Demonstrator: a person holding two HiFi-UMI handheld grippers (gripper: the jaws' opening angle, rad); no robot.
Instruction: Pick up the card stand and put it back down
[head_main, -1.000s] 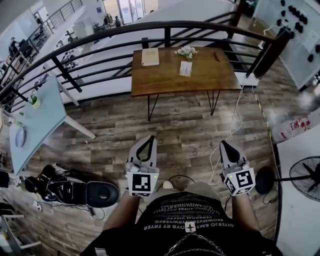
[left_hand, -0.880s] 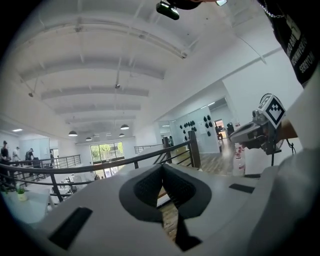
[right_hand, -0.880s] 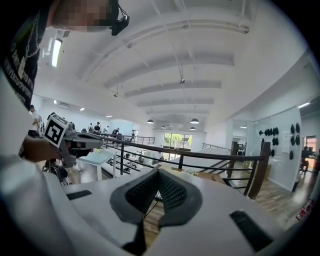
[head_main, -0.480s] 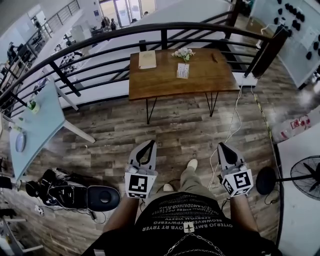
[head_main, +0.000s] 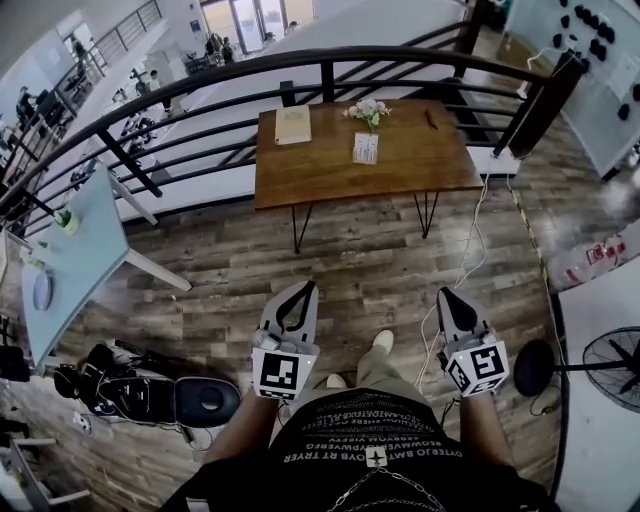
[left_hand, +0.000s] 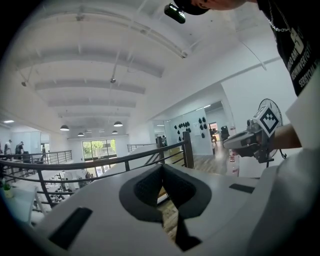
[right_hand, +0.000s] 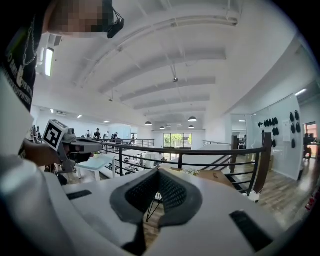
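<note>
The card stand (head_main: 366, 148) is a small white upright card on the wooden table (head_main: 420, 160), far ahead of me in the head view. Beside it are white flowers (head_main: 367, 112), a tan notebook (head_main: 293, 125) and a dark pen (head_main: 431, 119). My left gripper (head_main: 308, 287) and right gripper (head_main: 445, 293) are held at waist height over the wood floor, well short of the table. Both are shut with nothing between the jaws. In the left gripper view the tips (left_hand: 161, 166) meet. The right gripper view shows its tips (right_hand: 159, 171) closed, with the table (right_hand: 215, 177) beyond.
A black metal railing (head_main: 200, 85) runs behind the table. A pale blue table (head_main: 80, 250) stands at the left, with black bags and gear (head_main: 150, 390) on the floor. A white cable (head_main: 470, 250) trails on the floor, and a standing fan (head_main: 610, 365) is at the right.
I have stepped forward: a shoe now shows ahead of me, and the table sits slightly lower and nearer. Both grippers stay shut and held as before.
</note>
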